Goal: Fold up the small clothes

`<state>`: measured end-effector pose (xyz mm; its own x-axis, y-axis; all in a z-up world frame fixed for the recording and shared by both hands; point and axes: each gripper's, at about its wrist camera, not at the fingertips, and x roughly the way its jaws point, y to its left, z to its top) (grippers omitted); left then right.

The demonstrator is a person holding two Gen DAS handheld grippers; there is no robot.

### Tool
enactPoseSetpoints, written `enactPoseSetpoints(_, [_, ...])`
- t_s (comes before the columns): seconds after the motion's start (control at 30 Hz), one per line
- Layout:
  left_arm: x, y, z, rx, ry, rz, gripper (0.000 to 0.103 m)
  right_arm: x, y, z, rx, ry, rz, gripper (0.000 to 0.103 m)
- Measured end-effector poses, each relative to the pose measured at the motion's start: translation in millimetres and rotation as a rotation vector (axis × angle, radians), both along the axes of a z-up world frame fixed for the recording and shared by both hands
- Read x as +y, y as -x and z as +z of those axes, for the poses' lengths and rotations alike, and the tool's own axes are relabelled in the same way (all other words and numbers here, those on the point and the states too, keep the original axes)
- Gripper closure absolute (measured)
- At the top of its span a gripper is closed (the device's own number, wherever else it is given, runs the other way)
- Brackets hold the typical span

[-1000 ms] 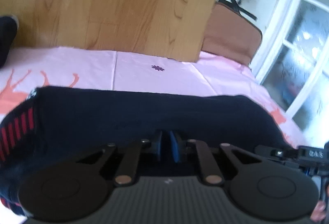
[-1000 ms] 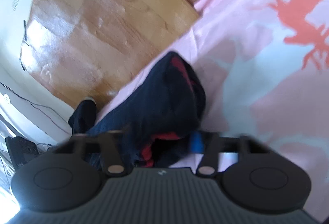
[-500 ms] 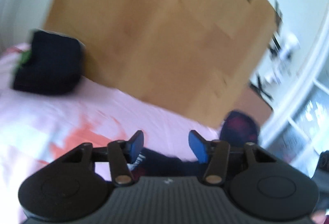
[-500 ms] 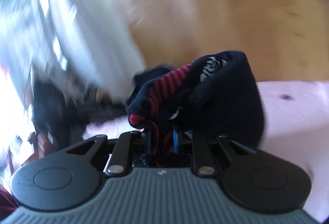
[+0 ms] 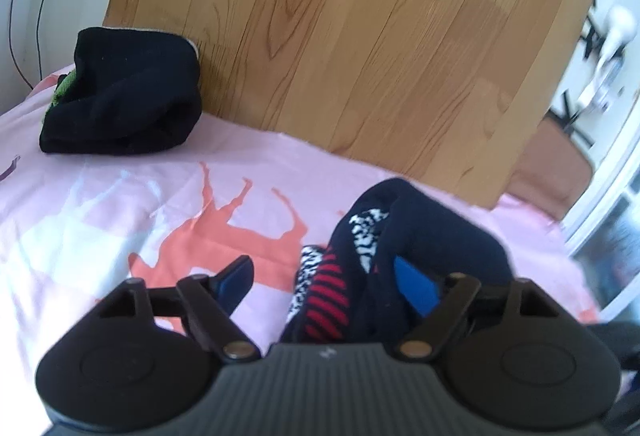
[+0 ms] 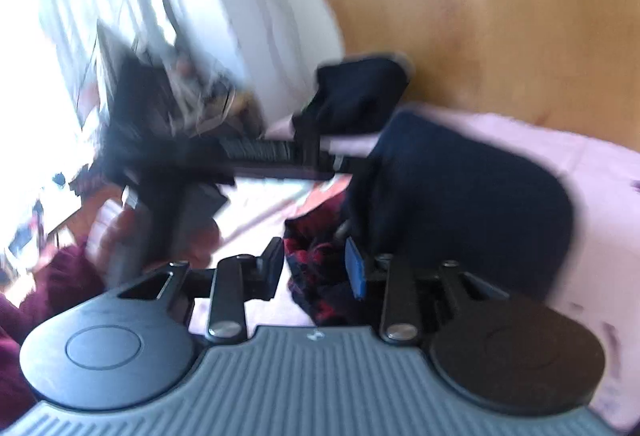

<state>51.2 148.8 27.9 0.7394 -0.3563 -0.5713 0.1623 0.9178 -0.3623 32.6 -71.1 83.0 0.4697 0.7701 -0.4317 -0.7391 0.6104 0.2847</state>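
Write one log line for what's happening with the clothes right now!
left gripper: open, beside navy garment | right gripper: open around garment | folded pile: by headboard | step: fold unfinished

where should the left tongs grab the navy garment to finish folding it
Probably the raised navy fold of the navy garment by the left tongs' blue right finger, coming from the near side: it stands up from the pink sheet, so open tongs can straddle it.

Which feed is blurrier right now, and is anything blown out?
Right wrist view: heavy motion blur, window side at left washed out white, navy garment smeared. Left wrist view: mostly sharp, black folded pile and headboard clear; only far-right edge soft, with fisheye bending.
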Motion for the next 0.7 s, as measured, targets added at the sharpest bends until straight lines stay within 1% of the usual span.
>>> enactPoseSetpoints(0.03, [0,-1,-4,0.010,-0.007,0.006,0.012,-18,2,2,-0.002,-0.037,-0.039,0.063])
enactPoseSetpoints(0.1, [6,-4,-12,0.041,0.000,0.016,0.005,-45,1,1,0.011,-0.087,-0.134,0.052])
enactPoseSetpoints(0.13, [9,-5,-15,0.060,0.017,0.017,0.003,-57,-1,-4,0.029,-0.099,-0.189,0.049])
enactPoseSetpoints(0.2, [18,-6,-17,0.108,0.091,0.005,0.003,-75,-14,-21,0.104,-0.116,-0.284,0.040])
enactPoseSetpoints(0.23, [22,-5,-18,0.134,0.134,-0.012,0.002,-80,-19,-30,0.150,-0.133,-0.306,0.037])
enactPoseSetpoints(0.27, [26,-3,-18,0.159,0.185,-0.043,0.002,-82,-23,-40,0.197,-0.152,-0.309,0.034])
enactPoseSetpoints(0.3, [28,-1,-18,0.170,0.219,-0.070,0.001,-82,-25,-47,0.231,-0.163,-0.298,0.030])
enactPoseSetpoints(0.37, [28,6,-17,0.173,0.276,-0.121,0.000,-74,-25,-59,0.258,-0.173,-0.265,0.023])
enactPoseSetpoints(0.4, [26,7,-16,0.171,0.277,-0.133,0.000,-70,-27,-63,0.261,-0.167,-0.248,0.022])
enactPoseSetpoints(0.47, [18,5,-18,0.176,0.232,-0.133,0.000,-62,-35,-69,0.278,-0.165,-0.226,0.019])
enactPoseSetpoints(0.5, [12,2,-22,0.197,0.203,-0.125,0.000,-60,-38,-72,0.291,-0.171,-0.219,0.019])
enactPoseSetpoints(0.53, [8,-4,-30,0.235,0.179,-0.116,0.002,-57,-43,-73,0.303,-0.179,-0.210,0.018])
enactPoseSetpoints(0.57, [5,-6,-37,0.224,0.178,-0.119,0.001,-55,-46,-76,0.308,-0.200,-0.202,0.018])
enactPoseSetpoints(0.6, [3,-3,-40,0.209,0.180,-0.128,0.003,-58,-44,-77,0.310,-0.214,-0.193,0.019])
enactPoseSetpoints(0.63, [0,-1,-40,0.194,0.179,-0.129,0.012,-51,-43,-73,0.304,-0.213,-0.189,0.023])
enactPoseSetpoints(0.67, [-2,0,-40,0.197,0.183,-0.131,0.021,-46,-45,-71,0.298,-0.195,-0.190,0.037])
enactPoseSetpoints(0.7, [-5,-1,-38,0.215,0.193,-0.118,0.022,-43,-47,-70,0.290,-0.190,-0.185,0.042])
